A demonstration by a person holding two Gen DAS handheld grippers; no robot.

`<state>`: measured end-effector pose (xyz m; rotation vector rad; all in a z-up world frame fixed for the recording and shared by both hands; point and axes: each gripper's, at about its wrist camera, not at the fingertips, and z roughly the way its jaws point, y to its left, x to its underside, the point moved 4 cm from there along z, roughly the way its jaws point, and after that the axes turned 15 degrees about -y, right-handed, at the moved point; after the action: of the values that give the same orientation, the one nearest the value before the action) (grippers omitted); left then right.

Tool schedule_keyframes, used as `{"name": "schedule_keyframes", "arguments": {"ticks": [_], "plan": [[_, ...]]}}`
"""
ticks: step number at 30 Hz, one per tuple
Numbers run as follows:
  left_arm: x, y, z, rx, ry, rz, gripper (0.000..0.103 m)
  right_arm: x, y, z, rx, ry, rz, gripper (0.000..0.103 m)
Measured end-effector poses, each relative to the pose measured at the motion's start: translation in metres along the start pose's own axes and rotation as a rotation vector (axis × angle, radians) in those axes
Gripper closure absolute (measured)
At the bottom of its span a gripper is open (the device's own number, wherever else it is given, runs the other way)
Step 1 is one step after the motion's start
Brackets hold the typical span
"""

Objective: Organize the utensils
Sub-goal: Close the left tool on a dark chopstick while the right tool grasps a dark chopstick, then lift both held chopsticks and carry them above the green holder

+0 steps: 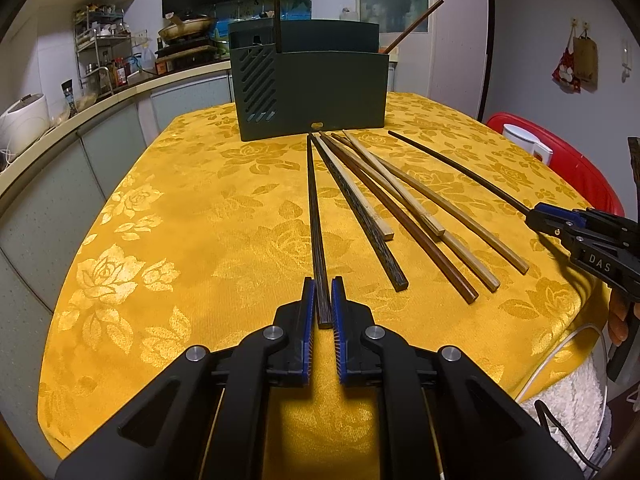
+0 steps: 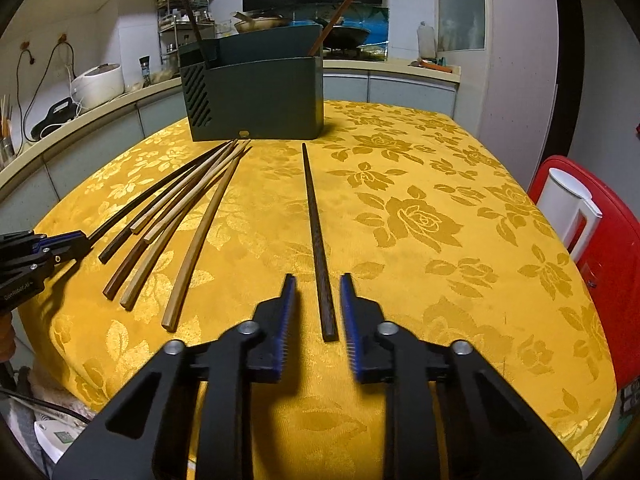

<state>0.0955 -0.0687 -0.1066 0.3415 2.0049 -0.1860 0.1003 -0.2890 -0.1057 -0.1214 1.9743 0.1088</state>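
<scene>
Chopsticks [image 1: 400, 208] of wood lie fanned on the yellow rose-patterned tablecloth [image 1: 180, 208], their tips near the dark green utensil holder [image 1: 332, 92] at the far side. Two more chopsticks [image 1: 277, 0] stand tilted in the holder. The left gripper [image 1: 324, 286] is pinching the near end of the outer dark chopstick [image 1: 314, 208], pads pressed on it. The right gripper [image 2: 318, 284] is spread; the lone dark chopstick [image 2: 314, 220] lies between its blue pads [image 2: 288, 320], not touched, apart from the others.
</scene>
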Motion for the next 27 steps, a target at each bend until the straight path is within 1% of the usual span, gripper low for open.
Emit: {"name": "schedule_keyframes", "arguments": {"ticks": [1, 5, 11, 15, 21, 27], "plan": [[0.000, 0.000, 0.000, 0.000, 0.000, 0.001, 0.095, 0.000, 0.001, 0.000, -0.001, 0.002, 0.000, 0.089], [-0.001, -0.001, -0.001, -0.004, -0.001, 0.010, 0.095, 0.000, 0.000, -0.001, -0.010, 0.014, 0.013, 0.094], [-0.004, 0.005, -0.001, -0.013, 0.002, -0.003, 0.096, 0.000, 0.003, -0.004, -0.011, 0.030, 0.016, 0.095], [-0.012, 0.010, -0.010, -0.017, -0.025, -0.010, 0.096, -0.002, 0.003, -0.009, -0.013, 0.031, 0.023, 0.095], [-0.030, 0.015, -0.034, -0.035, -0.096, -0.002, 0.096, -0.021, 0.003, -0.032, -0.024, -0.033, 0.054, 0.095], [-0.052, 0.017, -0.059, -0.032, -0.170, -0.003, 0.096, -0.043, 0.003, -0.053, -0.040, -0.103, 0.071, 0.095]]}}
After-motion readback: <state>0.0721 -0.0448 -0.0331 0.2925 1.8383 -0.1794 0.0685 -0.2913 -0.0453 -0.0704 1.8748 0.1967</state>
